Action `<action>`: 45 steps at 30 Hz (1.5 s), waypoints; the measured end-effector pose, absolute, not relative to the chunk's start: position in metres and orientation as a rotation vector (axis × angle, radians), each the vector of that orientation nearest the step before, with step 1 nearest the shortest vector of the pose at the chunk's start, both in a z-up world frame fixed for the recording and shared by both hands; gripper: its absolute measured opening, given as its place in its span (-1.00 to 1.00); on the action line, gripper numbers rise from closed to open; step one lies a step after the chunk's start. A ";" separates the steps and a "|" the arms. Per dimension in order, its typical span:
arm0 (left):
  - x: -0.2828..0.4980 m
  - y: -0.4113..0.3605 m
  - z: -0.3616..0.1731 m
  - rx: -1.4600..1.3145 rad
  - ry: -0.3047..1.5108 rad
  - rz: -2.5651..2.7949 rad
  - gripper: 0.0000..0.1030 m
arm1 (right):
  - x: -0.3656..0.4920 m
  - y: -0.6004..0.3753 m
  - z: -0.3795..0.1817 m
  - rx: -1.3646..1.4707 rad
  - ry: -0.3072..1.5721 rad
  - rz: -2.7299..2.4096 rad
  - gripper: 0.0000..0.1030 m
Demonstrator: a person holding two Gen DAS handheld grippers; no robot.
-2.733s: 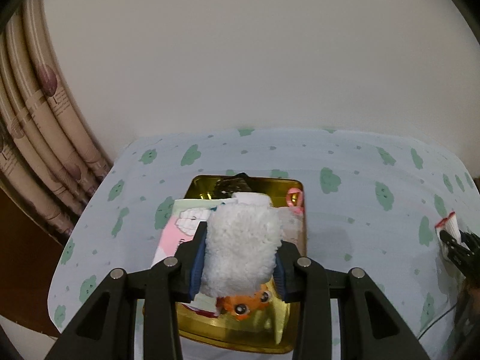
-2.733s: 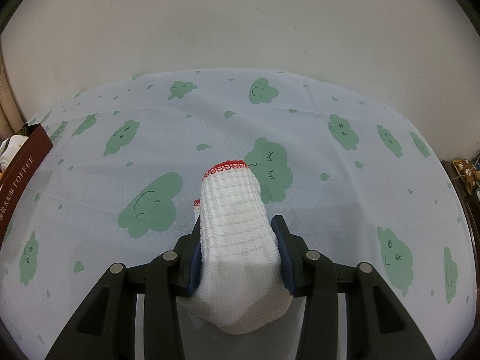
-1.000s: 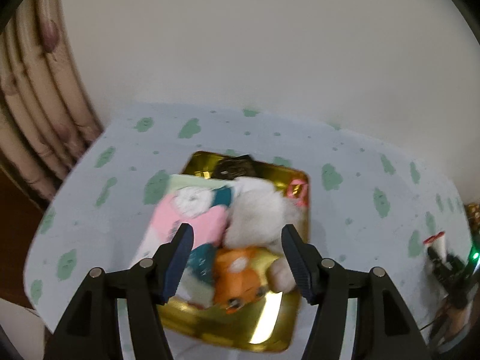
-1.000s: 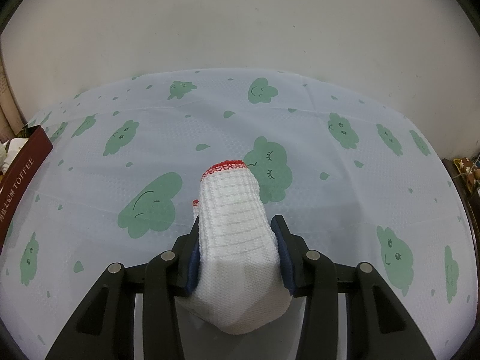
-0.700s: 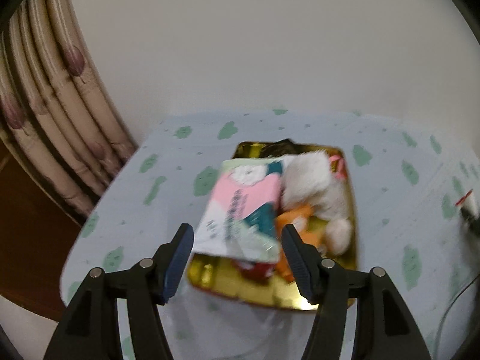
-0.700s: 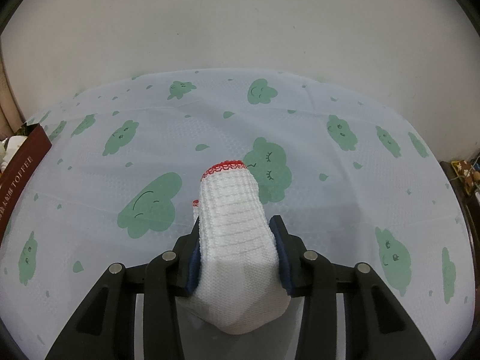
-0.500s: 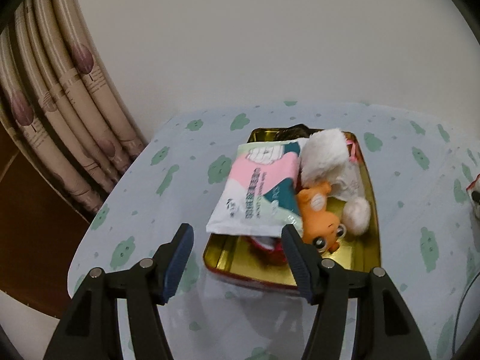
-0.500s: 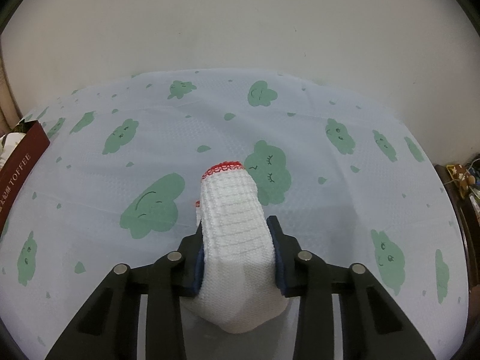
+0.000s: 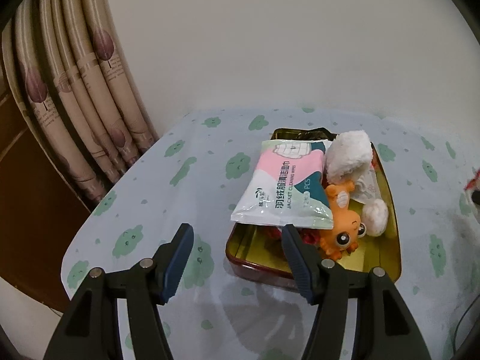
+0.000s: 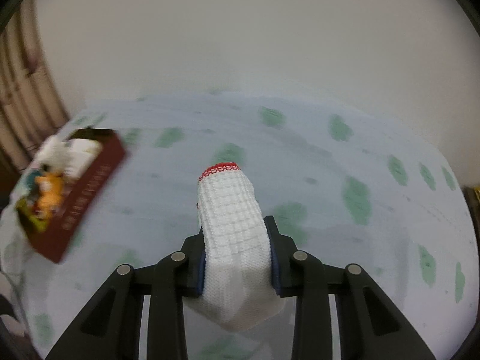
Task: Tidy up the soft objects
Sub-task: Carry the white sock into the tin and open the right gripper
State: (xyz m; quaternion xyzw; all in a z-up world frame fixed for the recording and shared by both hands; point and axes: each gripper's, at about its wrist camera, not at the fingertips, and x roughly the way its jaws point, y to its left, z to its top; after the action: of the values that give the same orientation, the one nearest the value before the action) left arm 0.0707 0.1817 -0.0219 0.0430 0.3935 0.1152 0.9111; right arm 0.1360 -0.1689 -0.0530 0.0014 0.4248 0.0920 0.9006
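Observation:
A gold tin box (image 9: pixel 387 249) with dark red sides sits on the cloud-print tablecloth. In it lie a pink and white wipes pack (image 9: pixel 285 189), a white fluffy plush (image 9: pixel 348 156) and an orange toy animal (image 9: pixel 342 225). My left gripper (image 9: pixel 237 234) is open and empty, just in front of the tin's near left corner. My right gripper (image 10: pixel 235 231) is shut on a folded white knit cloth with a red edge (image 10: pixel 232 219), held above the table. The tin (image 10: pixel 87 186) shows blurred at the left of the right wrist view.
Beige patterned curtains (image 9: pixel 84 96) hang at the left beyond the table edge (image 9: pixel 87 219). A plain wall stands behind the table. A thin cable (image 9: pixel 462 318) lies at the table's right edge.
My left gripper has let go of the white plush into the tin, opened and drawn back to the left. My right gripper has lifted and swung left with the knit cloth.

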 end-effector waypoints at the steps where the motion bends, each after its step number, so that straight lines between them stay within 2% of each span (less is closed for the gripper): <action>1: 0.069 0.183 -0.021 0.085 0.807 0.230 0.22 | 0.136 -0.156 -0.049 -0.003 0.874 0.218 -0.43; 8: 0.067 0.197 -0.021 0.015 0.803 0.220 0.22 | 0.130 -0.050 -0.023 -0.054 0.859 0.450 -0.43; 14: 0.065 0.209 -0.020 -0.042 0.802 0.231 0.23 | 0.133 0.027 -0.028 -0.119 0.879 0.558 -0.43; 24: 0.062 0.233 -0.015 -0.136 0.757 0.294 0.22 | 0.150 0.074 -0.050 -0.122 0.894 0.549 -0.39; 28: 0.063 0.235 -0.017 -0.142 0.768 0.299 0.22 | 0.152 0.078 -0.057 -0.103 0.923 0.561 -0.19; 30: 0.063 0.236 -0.016 -0.144 0.766 0.299 0.22 | 0.150 0.076 -0.058 -0.097 0.923 0.562 0.01; 43: 0.065 0.227 -0.017 -0.118 0.771 0.295 0.22 | 0.130 0.056 -0.035 -0.089 0.867 0.515 0.36; 45: 0.066 0.225 -0.018 -0.117 0.775 0.287 0.22 | 0.123 0.056 -0.031 -0.107 0.851 0.485 0.48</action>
State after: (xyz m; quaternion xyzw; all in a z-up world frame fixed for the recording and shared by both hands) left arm 0.0658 0.2252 -0.0183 -0.0570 0.3764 0.1395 0.9141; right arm 0.1234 0.0557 -0.0312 -0.0514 0.4085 0.2330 0.8810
